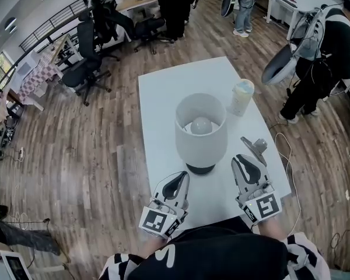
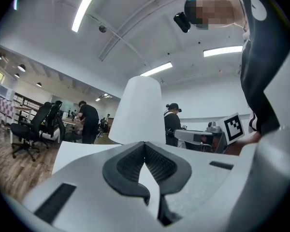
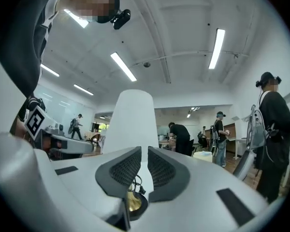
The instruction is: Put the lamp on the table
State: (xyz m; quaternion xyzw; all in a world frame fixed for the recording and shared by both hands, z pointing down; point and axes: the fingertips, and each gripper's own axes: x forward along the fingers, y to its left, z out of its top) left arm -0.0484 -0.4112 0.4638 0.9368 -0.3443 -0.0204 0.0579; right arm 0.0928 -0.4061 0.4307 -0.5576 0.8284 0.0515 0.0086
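White rectangular table [image 1: 157, 92] fills frame centre; grey drum-shade lamp [image 1: 201, 144] stands upright on it, ungripped. Left gripper [image 1: 177, 178], lower centre, is pinched closed, right gripper [image 1: 245, 160], lower right, a narrow slit, both empty. Best draw away level, clear of the shade.

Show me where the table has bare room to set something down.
Free: the far left of the table, behind the lamp and left of the pale cup; the strip along the lamp's left. Crowded: the near edge, where the left gripper and right gripper sit by the lamp's base.
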